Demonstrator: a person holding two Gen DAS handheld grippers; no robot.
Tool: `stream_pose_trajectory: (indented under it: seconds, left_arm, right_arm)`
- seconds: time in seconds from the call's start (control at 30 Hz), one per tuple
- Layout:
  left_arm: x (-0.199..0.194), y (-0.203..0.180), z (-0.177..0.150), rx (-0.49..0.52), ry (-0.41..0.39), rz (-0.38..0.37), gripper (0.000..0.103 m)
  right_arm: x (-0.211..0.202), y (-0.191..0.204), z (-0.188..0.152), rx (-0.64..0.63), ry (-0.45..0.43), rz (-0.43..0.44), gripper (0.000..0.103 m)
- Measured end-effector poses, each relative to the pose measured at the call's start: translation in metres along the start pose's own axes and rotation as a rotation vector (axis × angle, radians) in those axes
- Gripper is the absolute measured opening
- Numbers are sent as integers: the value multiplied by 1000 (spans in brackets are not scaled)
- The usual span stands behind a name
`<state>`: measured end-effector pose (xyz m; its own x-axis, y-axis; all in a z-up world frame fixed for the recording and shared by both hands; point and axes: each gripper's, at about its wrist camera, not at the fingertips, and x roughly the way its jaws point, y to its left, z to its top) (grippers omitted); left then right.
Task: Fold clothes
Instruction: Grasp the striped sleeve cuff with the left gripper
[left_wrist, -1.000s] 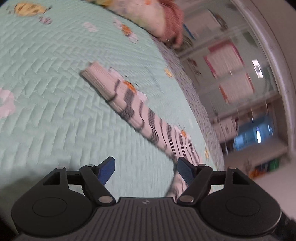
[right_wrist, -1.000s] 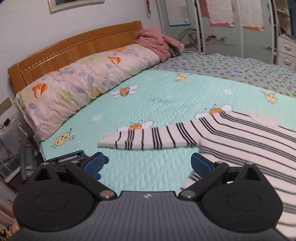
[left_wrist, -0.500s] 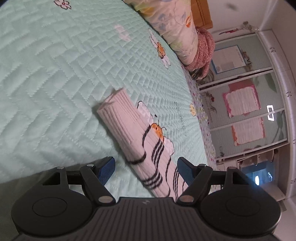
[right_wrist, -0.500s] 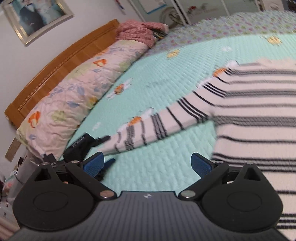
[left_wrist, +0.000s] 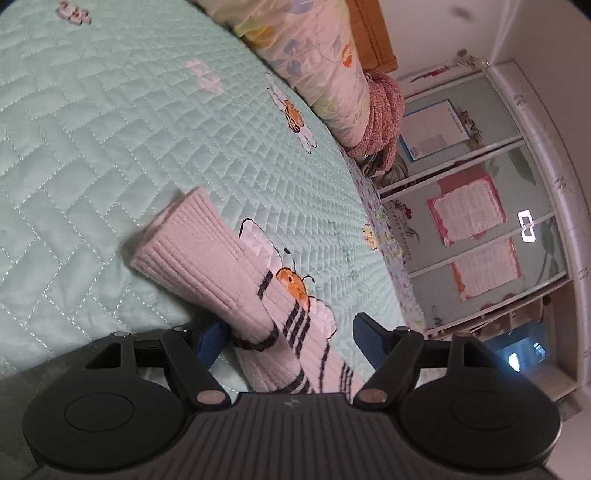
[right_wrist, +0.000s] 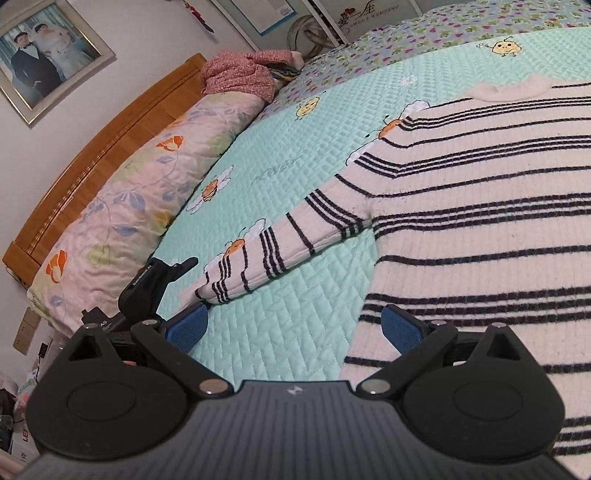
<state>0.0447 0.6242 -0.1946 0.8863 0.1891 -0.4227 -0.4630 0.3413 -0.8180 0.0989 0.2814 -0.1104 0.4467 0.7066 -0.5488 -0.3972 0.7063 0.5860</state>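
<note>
Striped sweater (right_wrist: 480, 221): white knit with thin dark bands, lying flat on the mint quilted bedspread (right_wrist: 295, 173). In the right wrist view its body fills the field from 1 to 4 o'clock; the collar sits near the top edge at 1 o'clock. One sleeve (right_wrist: 280, 254) extends from the shoulder toward 9 o'clock, resting flat across the printed bees.

Left gripper (left_wrist: 286, 341): its jaws have just been closing and stand moderately wide. The sleeve's ribbed cuff end (left_wrist: 195, 254) runs up from between them toward 11 o'clock. The left blue pad (left_wrist: 211, 341) lies against the sleeve's edge; the right pad (left_wrist: 369, 345) stands clear of the fabric, so no grip is made (contact on the left side looks like touching, not pressing). The same gripper's black body shows in the right wrist view at 9 o'clock, at the cuff.

Right gripper (right_wrist: 293, 328): jaws wide apart, low over the bedspread at the sweater's side edge. The left pad (right_wrist: 186, 326) is over bare quilt; the right pad (right_wrist: 402, 328) is over or at the striped hem area, contact cannot be told. Nothing is held.

Surroundings: floral pillow (right_wrist: 122, 218) along a wooden headboard (right_wrist: 92, 155) at 10 o'clock, a pink knit bundle (right_wrist: 240, 74) at 11 o'clock, a framed photograph (right_wrist: 44, 59) on the wall above
</note>
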Motion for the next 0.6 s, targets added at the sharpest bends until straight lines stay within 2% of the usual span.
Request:
stream_pose_trajectory:
  seconds: [0.17,0.2,0.23,0.33,0.5,0.6]
  left_arm:
    - [4,0,1,3,-13,65,57]
    - [6,-2,1,12,-13,89,50]
    - [8,-4,2,22,-15,117,36]
    - [15,-4,5,56,-4,150,15]
    - [15,-13,7,146,20,147,10]
    - [6,-32,2,220,15,69,9]
  right_arm:
    - [-11,-8,-9,-22,-9,-34,100]
    - [-14,-11,-10,-16,-10,-39,100]
    - [-17,-14,-12,-10,-11,-44,100]
    - [-25,-24,-14,10,-19,-63,100]
    - [-37,-43,-15,30,-35,-113,100]
    - [-41,-53,-9,29,-44,-134,100]
